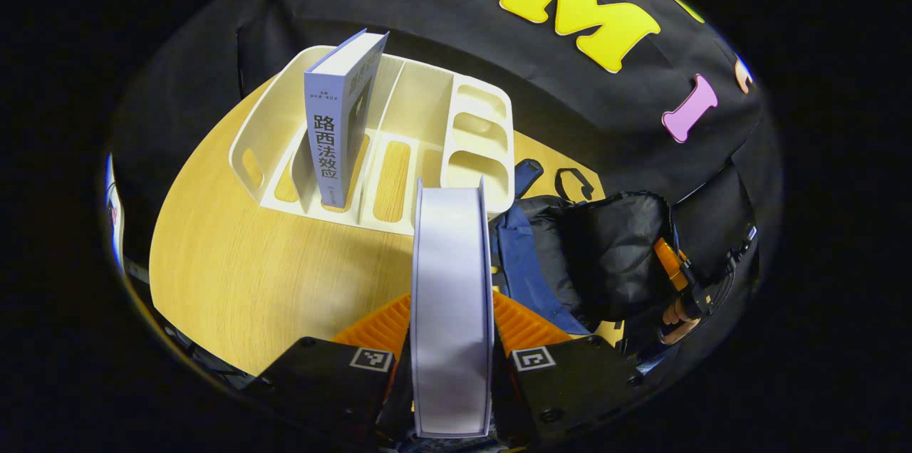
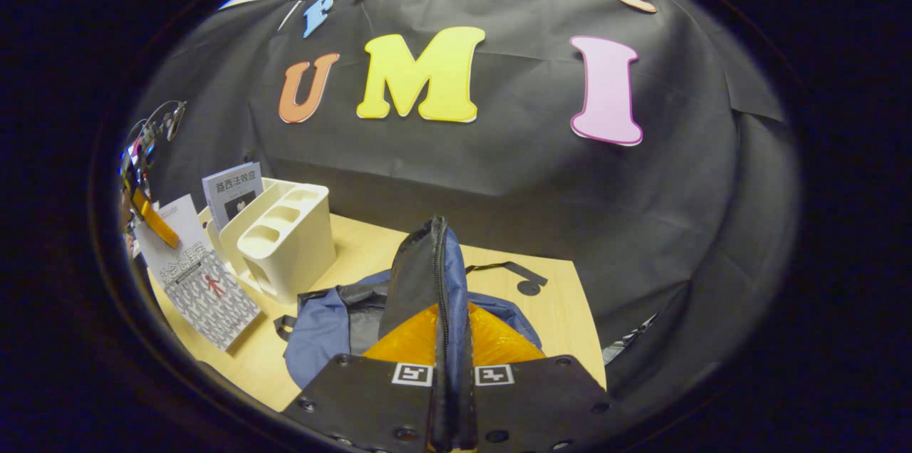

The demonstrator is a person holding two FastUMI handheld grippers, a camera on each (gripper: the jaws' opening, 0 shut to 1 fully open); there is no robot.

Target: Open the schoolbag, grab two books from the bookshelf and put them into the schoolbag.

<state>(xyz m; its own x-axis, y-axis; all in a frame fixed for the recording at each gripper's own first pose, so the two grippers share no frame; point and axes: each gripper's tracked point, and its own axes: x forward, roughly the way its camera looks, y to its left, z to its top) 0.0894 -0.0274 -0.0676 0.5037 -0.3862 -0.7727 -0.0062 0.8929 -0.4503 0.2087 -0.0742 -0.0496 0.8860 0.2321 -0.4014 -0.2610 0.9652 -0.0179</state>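
The left tool (image 1: 452, 339) is closed on a book (image 1: 452, 310), held upright above the desk (image 1: 235, 275), clear of the bookshelf (image 1: 399, 118). A second book (image 1: 340, 118) stands in the bookshelf. The right tool (image 2: 447, 367) is clamped on the schoolbag (image 2: 335, 332) flap, holding the mouth open beside the bookshelf. Risk: if the flap slips from the right tool, the opening may collapse and the carried book could catch on the zipper edge or drop onto the desk.
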